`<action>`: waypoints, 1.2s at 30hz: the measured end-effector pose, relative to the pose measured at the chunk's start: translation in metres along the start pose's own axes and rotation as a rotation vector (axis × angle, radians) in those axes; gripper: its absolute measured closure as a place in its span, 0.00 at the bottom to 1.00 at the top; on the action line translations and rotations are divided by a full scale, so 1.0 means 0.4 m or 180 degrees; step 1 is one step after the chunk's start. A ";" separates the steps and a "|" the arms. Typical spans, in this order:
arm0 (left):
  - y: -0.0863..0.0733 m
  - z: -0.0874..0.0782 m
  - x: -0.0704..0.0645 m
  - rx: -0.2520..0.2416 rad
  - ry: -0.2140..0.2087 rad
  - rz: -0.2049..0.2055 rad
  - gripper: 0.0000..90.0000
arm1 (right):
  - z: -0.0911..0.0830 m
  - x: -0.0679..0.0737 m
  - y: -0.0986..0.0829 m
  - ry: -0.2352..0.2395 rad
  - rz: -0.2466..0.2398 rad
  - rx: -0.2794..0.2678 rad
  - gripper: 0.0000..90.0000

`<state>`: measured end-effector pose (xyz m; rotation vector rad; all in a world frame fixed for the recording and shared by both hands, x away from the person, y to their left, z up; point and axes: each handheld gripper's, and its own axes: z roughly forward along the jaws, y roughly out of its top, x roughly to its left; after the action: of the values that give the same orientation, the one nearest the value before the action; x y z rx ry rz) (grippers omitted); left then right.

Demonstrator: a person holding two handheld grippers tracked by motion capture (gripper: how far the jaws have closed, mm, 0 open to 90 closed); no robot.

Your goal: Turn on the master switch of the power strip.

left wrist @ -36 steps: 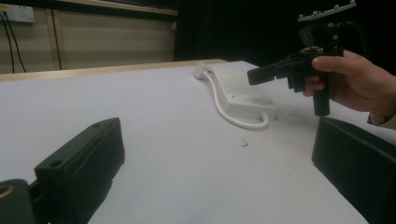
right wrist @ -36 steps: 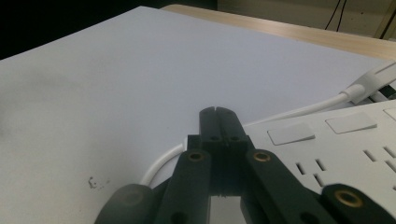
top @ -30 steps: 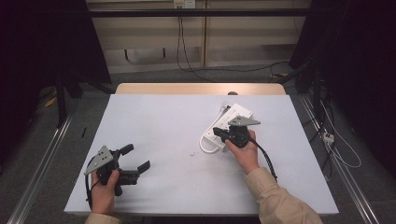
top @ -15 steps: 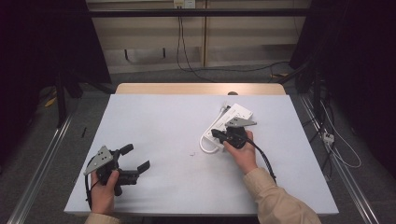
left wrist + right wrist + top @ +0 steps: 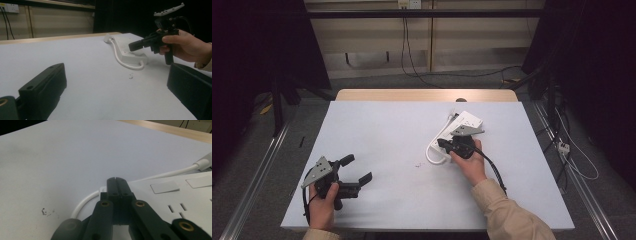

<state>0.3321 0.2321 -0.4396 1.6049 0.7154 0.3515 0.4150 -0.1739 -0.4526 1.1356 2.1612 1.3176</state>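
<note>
We see the right gripper (image 5: pixel 447 145), jaws closed and empty, over the white plastic power strip (image 5: pixel 460 130) at the counter's (image 5: pixel 377 130) three o'clock; left gripper (image 5: pixel 358 170) gapes, empty, at seven.

1 power strip (image 5: pixel 462 131), 2 grippers

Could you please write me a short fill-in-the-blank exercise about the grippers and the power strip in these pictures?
1. The jaws of the right gripper are ____.
2. The jaws of the left gripper are ____.
3. The power strip and its cable are coloured ____.
Missing words: shut; open; white.
</note>
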 end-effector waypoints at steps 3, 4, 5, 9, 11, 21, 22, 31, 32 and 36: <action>0.001 -0.003 0.000 0.0000 0.0005 0.0002 0.02 | 0.004 0.003 0.004 -0.0018 -0.0036 0.0031 1.00; 0.001 -0.004 0.000 -0.0001 0.0009 0.0001 0.02 | 0.005 0.004 0.005 -0.0021 -0.0027 0.0026 1.00; 0.001 -0.004 0.001 -0.0004 0.0007 0.0002 0.02 | 0.006 0.003 0.006 -0.0023 -0.0038 0.0023 1.00; 0.000 -0.004 0.001 -0.0005 0.0009 -0.0015 0.02 | 0.011 0.002 0.006 -0.0063 -0.0087 0.0060 1.00; 0.001 -0.004 0.000 -0.0021 0.0000 -0.0023 0.02 | 0.010 -0.001 0.004 -0.0082 -0.0087 0.0078 1.00; 0.001 -0.006 0.002 -0.0038 0.0005 -0.0031 0.02 | 0.012 -0.006 0.001 -0.0084 -0.0115 0.0096 1.00; 0.001 -0.006 0.002 -0.0033 0.0003 -0.0027 0.02 | 0.013 -0.005 0.000 -0.0093 -0.0117 0.0101 1.00; 0.001 -0.008 0.002 -0.0026 0.0017 -0.0029 0.02 | 0.016 -0.006 -0.001 -0.0095 -0.0154 0.0086 1.00; 0.001 -0.008 0.002 -0.0034 0.0017 -0.0023 0.02 | 0.016 -0.007 -0.001 -0.0099 -0.0154 0.0085 1.00; 0.001 -0.008 0.001 -0.0007 0.0017 -0.0015 0.02 | 0.016 -0.006 -0.002 -0.0102 -0.0180 0.0082 1.00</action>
<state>0.3306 0.2347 -0.4389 1.6004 0.7226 0.3529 0.4203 -0.1723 -0.4565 1.0897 2.1768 1.2427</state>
